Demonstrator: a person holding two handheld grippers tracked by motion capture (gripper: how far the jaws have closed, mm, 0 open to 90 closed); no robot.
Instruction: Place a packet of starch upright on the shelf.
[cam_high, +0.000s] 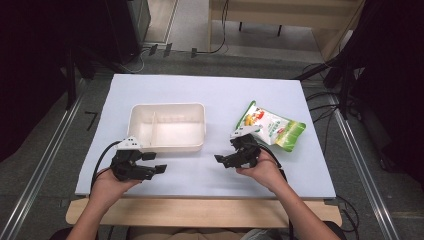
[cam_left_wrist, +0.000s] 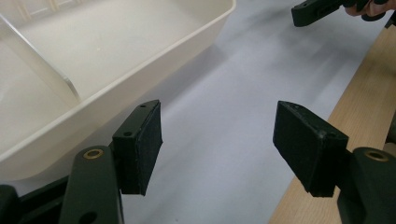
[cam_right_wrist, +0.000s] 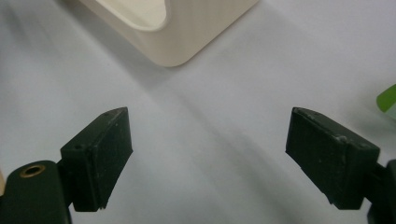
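The worktop (cam_high: 210, 95) is a pale lavender-white sheet laid over a wooden board, whose edge shows bare along the near side. Two things lie directly on it — a cream tray (cam_high: 167, 145) with a divider splitting it into two compartments, left of centre, and a green-and-white snack bag (cam_high: 272, 127) lying flat to the right, well apart from the tray.

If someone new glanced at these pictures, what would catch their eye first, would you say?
Probably the bright green and white snack pouch lying at the right of the pale table cover, then the cream two-compartment tray at its middle, empty. In front, the left gripper and right gripper are held open over the cover, gripping nothing.
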